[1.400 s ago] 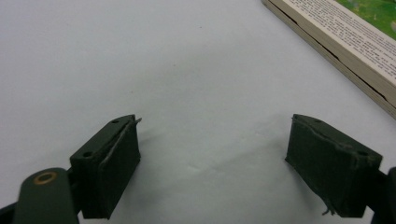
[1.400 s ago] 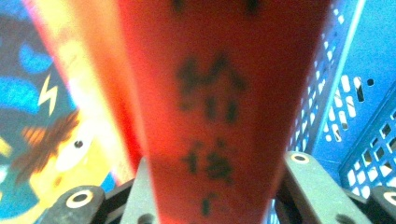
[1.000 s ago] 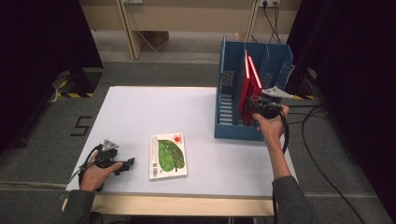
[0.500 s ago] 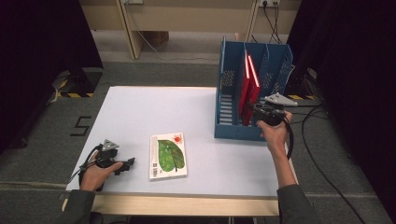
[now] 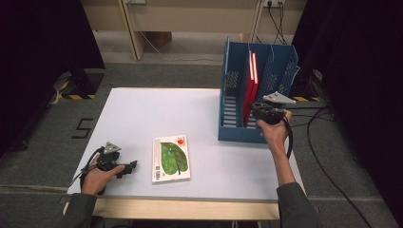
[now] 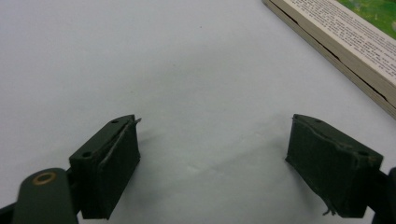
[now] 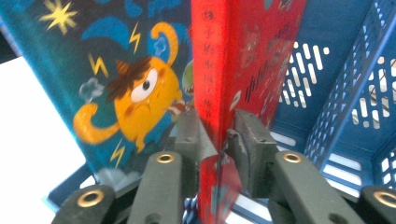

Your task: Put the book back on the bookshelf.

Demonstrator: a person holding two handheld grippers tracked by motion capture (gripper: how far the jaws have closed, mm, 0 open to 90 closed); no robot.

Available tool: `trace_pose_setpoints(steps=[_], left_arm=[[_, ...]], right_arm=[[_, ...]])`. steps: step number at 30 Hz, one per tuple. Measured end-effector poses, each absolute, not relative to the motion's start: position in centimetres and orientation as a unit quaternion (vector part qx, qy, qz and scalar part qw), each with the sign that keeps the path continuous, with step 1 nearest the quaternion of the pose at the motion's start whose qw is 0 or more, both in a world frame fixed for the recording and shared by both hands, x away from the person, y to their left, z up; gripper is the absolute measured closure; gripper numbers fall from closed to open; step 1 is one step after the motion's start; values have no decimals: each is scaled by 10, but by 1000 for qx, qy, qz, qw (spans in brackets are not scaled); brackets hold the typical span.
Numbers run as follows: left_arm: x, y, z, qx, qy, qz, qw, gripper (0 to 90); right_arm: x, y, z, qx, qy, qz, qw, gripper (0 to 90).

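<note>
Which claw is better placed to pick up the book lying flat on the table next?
Left, probably. The left claw rests open on the table beside the green-covered book, whose edge shows close ahead of its jaws. The right claw is shut on the red book in the blue file rack.

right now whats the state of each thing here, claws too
red book: upright in the blue file rack, clamped at its spine
right claw: shut on the red book
left claw: open, empty, low over the table
green leaf book: lying flat, closed, untouched
</note>
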State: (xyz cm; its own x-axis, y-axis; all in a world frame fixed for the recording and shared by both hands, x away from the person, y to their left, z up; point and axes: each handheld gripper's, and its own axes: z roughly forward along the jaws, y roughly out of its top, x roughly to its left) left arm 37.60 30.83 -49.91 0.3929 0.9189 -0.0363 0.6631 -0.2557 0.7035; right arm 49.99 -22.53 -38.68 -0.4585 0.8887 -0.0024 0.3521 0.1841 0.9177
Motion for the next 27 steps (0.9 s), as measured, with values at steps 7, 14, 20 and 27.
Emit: trace_pose_setpoints(steps=[7,14,20,27], left_arm=[[376,308,-499,768,516,195,325,155],[376,308,-499,768,515,195,326,155],[376,308,-499,768,515,195,326,155],[376,308,-499,768,516,195,326,155]], right_arm=[[497,-228,-387,425,717,473,286,765],[507,-225,-388,435,709,477,284,768],[506,-226,-387,429,720,465,286,800],[504,-227,-392,439,716,464,282,830]])
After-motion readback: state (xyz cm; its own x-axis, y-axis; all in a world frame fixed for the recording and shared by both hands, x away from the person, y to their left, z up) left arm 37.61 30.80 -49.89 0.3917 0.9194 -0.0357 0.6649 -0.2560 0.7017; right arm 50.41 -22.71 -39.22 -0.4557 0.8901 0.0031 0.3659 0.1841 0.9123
